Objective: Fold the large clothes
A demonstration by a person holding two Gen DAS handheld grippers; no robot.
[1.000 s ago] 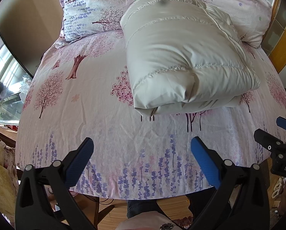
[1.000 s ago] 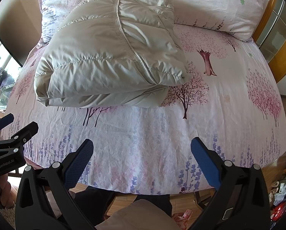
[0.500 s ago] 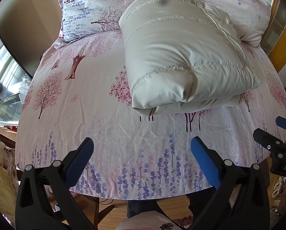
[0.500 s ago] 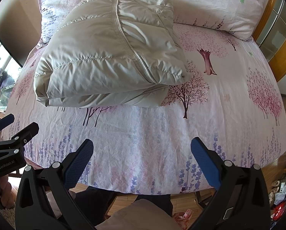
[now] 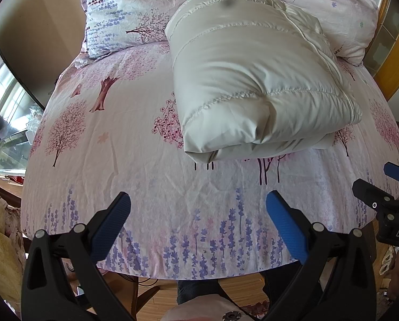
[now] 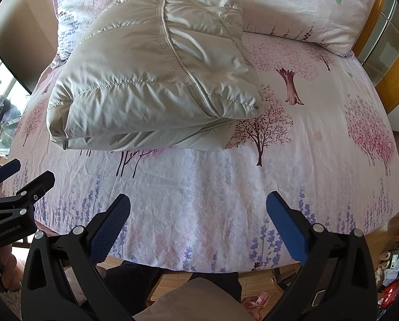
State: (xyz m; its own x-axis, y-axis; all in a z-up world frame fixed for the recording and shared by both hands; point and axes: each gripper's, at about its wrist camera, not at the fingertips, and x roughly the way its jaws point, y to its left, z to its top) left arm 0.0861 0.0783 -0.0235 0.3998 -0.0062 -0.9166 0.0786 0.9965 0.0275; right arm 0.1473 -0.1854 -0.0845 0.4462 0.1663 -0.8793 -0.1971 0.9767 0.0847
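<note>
A cream quilted puffer jacket (image 5: pixel 252 80) lies folded into a thick rectangular bundle on the bed; it also shows in the right wrist view (image 6: pixel 151 80). My left gripper (image 5: pixel 198 214) is open and empty, held over the near edge of the bed, short of the bundle. My right gripper (image 6: pixel 198 214) is open and empty too, over the near edge to the right of the bundle. Each gripper shows at the side of the other's view: the right one (image 5: pixel 386 200), the left one (image 6: pixel 15 190).
The bed sheet (image 5: pixel 119 147) is pink with tree and lavender prints. Two matching pillows (image 5: pixel 124 13) (image 6: pixel 306 8) lie at the head behind the jacket. A wooden frame (image 6: pixel 391 61) stands at the right. Wood floor and clutter show below the bed's edge.
Nearly nothing has changed. The views shift very slightly; both grippers stay open and the jacket has not moved.
</note>
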